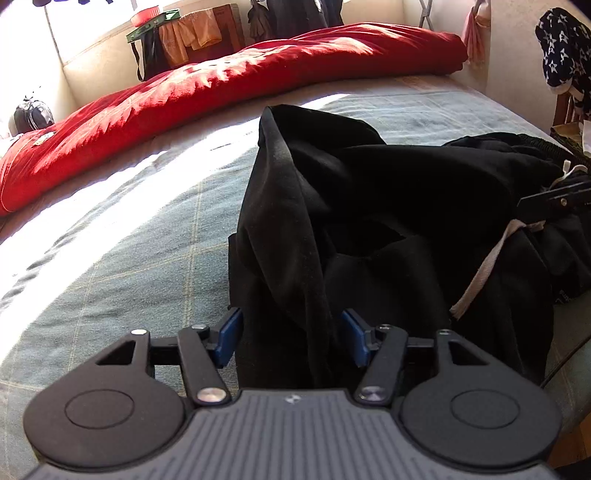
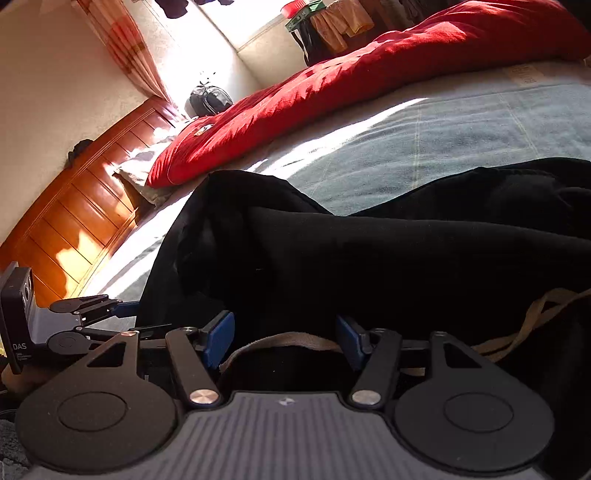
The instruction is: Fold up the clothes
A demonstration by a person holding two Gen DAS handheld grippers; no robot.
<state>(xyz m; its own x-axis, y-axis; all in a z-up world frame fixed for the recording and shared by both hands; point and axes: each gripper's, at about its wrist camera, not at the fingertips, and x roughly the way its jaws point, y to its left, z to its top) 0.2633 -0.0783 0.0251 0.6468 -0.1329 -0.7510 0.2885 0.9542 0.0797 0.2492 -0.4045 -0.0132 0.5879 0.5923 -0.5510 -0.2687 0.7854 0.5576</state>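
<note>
A black pair of pants point(image 1: 369, 203) lies crumpled on the grey-blue checked bedcover point(image 1: 129, 258), and a pale drawstring point(image 1: 484, 269) trails from its waistband at the right. My left gripper point(image 1: 293, 334) is open, its blue pads on either side of a raised fold at the garment's near edge. My right gripper point(image 1: 550, 201) shows at the right edge by the waistband. In the right wrist view the right gripper point(image 2: 284, 339) is open around black cloth point(image 2: 369, 251), with the drawstring point(image 2: 532, 317) running between its pads. The left gripper point(image 2: 110, 308) sits at lower left.
A red duvet point(image 1: 221, 85) is bunched along the far side of the bed. A wooden headboard point(image 2: 74, 229) and a dark backpack point(image 2: 210, 99) stand at the left. A star-patterned garment point(image 1: 561, 51) hangs at the right. Orange clothes point(image 1: 192, 35) hang by the window.
</note>
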